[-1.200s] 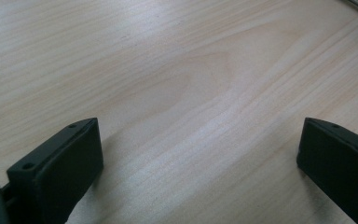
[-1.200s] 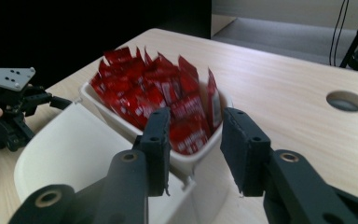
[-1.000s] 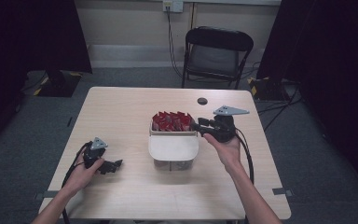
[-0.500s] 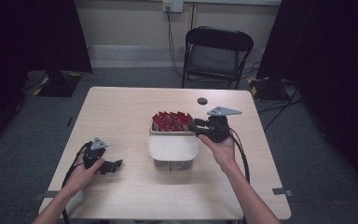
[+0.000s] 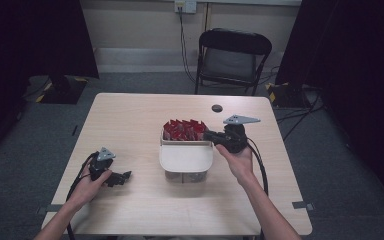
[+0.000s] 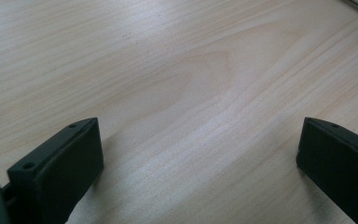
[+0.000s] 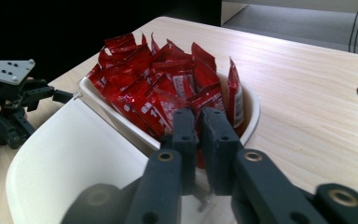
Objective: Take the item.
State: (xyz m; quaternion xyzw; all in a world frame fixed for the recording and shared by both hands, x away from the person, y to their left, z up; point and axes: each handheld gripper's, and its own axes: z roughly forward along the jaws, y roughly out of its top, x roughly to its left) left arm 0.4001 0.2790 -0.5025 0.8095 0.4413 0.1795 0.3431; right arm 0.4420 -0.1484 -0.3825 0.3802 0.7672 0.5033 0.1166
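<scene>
One white container (image 5: 186, 157) of red packets (image 5: 182, 129) sits mid-table (image 5: 130, 120). The right gripper (image 7: 200, 122), jaws nearly closed, pinches one packet at the rim. The left gripper (image 5: 122, 176) rests wide open and empty on the table.

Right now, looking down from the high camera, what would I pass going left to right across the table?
Left hand-held gripper, resting open near the left edge → white container with its batch of red packets → right hand-held gripper, jaws together at the packets → bare table edge.
</scene>
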